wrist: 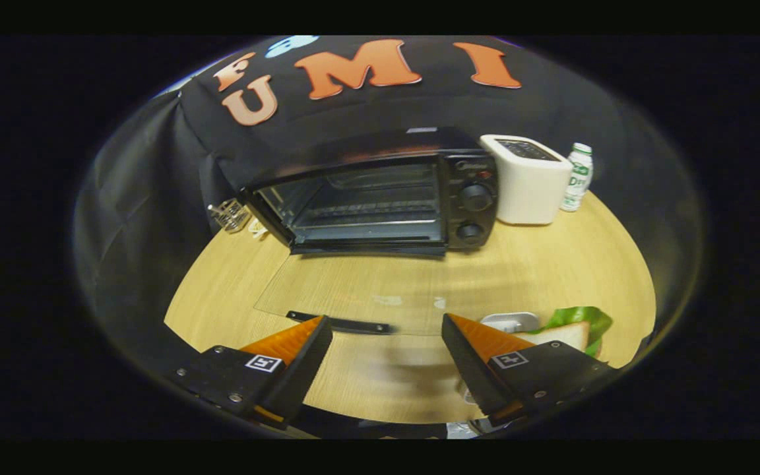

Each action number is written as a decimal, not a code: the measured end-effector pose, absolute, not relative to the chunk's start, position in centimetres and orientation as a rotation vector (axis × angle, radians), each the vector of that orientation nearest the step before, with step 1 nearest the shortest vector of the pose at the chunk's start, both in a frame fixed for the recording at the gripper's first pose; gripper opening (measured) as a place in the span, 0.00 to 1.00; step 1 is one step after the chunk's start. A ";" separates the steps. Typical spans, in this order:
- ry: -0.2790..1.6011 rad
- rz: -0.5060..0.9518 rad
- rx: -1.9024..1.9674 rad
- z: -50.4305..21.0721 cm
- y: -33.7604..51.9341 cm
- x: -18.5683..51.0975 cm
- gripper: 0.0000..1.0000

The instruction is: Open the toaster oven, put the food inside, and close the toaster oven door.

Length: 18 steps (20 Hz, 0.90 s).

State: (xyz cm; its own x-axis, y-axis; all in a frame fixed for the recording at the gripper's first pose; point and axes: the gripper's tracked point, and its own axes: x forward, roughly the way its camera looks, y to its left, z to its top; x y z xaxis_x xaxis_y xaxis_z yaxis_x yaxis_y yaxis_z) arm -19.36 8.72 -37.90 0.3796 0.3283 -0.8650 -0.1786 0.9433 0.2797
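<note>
Black toaster oven sits well beyond the fingers, door dropped flat onto the wooden table just ahead. Gripper spread wide, holding nothing. Sandwich sits just behind the right finger.

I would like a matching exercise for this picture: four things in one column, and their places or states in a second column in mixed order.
Things:
1. oven door
2. toaster
3. bottle
4. sandwich

Places or states:
A. just beyond one finger of the gripper, whose jaws are open
B. beside the oven, on its knob side
C. folded down flat on the table
D. on the far side of the toaster from the oven

Pairs: 1-C, 2-B, 3-D, 4-A
</note>
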 end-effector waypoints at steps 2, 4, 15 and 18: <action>1.115 0.289 0.148 -36.9 6.3 -18.7 0.99; 1.104 0.250 0.125 -36.3 3.5 -18.4 0.99; 1.236 0.073 0.132 -41.1 -6.9 -22.1 0.99; 1.292 0.053 0.180 -42.8 -7.2 -23.6 0.99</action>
State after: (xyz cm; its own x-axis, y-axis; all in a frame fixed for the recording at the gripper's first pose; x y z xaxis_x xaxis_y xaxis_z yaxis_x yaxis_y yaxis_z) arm -23.61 -7.20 -42.77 0.2757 0.1398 -0.9510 0.0621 0.9847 0.1627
